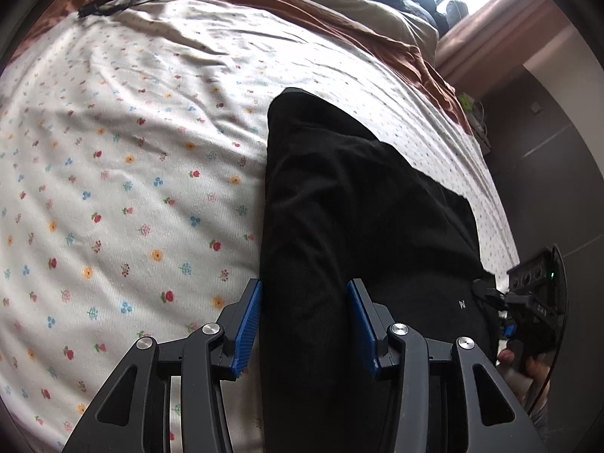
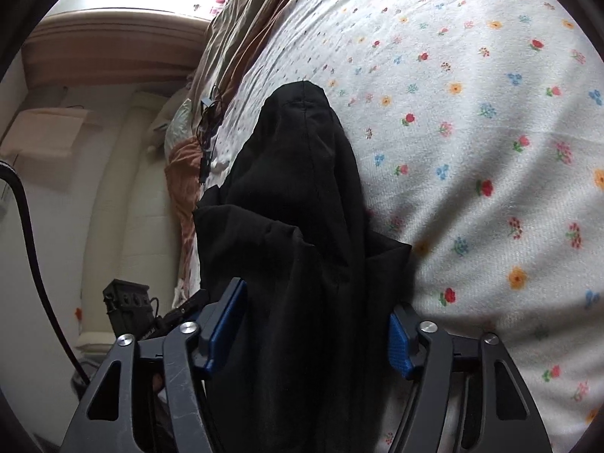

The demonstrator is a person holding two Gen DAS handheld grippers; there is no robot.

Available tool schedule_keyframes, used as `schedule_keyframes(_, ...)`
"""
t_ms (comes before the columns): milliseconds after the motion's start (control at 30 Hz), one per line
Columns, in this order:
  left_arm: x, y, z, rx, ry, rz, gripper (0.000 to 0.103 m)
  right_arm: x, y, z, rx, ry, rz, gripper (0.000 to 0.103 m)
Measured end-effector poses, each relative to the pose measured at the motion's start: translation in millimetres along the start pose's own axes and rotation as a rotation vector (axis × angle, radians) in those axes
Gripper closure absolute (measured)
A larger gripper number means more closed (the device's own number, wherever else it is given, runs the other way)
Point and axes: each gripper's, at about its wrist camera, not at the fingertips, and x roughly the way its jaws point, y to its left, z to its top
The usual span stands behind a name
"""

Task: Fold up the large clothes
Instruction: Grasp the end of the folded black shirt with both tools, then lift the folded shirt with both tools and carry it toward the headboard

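A pair of black trousers [image 1: 339, 226] lies lengthwise on a bed, on a white sheet [image 1: 132, 151] of nubbly, faintly ribbed cotton printed with small red, orange and blue flowers. The cloth is matte and soft, gathered into long shallow folds, and it narrows to a stitched, squared-off end at the far side; a tiny white mark sits near its right edge in the left wrist view. The left gripper [image 1: 305, 324] stands about half open, its ridged blue pads [image 1: 249, 324] on black hinged arms with round steel pins, the near end of the trousers running between them; whether the pads press the fabric cannot be told. The right gripper [image 2: 317, 328] is also about half open, with bunched black cloth filling the gap between its blue pads [image 2: 226, 321]; a grip cannot be confirmed there either. Beyond the sheet a rumpled brown and beige duvet [image 1: 339, 11] lies heaped, with a thin black cable [image 2: 207, 124] trailing over its edge.
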Motion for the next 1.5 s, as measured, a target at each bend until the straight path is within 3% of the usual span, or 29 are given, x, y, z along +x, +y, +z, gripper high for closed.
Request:
schedule_keyframes(67, -0.8, 0.8, 1.0, -0.017, 0.004, -0.006, 0.056, 3.5, 1.5, 0.5, -0.003, 0.016, 0.006, 0.061)
schedule_keyframes(167, -4.2, -1.0, 1.0, -0.024, 0.001, -0.014, 0.064, 1.5, 8.1, -0.4, -0.020, 0.012, 0.023, 0.078)
schedule_keyframes(267, -11.9, -3.9, -0.5, -0.020, -0.014, -0.024, 0.071, -6.3, 23.7, -8.4, -0.058, -0.024, 0.041, 0.084)
schedule_keyframes(733, -84.1, -15.1, -8.1, -0.039, -0.126, -0.102, 0.081, -43.0, 120.9, -40.3, -0.230, -0.111, 0.068, 0.086)
schedule_keyframes(1100, -182.7, -9.7, -5.8, -0.016, -0.297, -0.130, 0.083, -50.7, 224.1, -69.8, -0.382, -0.153, 0.125, 0.086)
schedule_keyframes(1267, -238.4, 8.4, -5.9, -0.015, -0.374, -0.124, 0.083, -44.0, 267.1, -89.0, -0.455, -0.157, 0.165, 0.086)
schedule_keyframes(1500, -311.6, 56.3, -11.3, -0.050, -0.464, -0.093, 0.083, -3.7, 340.2, -115.2, -0.555, -0.110, 0.219, 0.086)
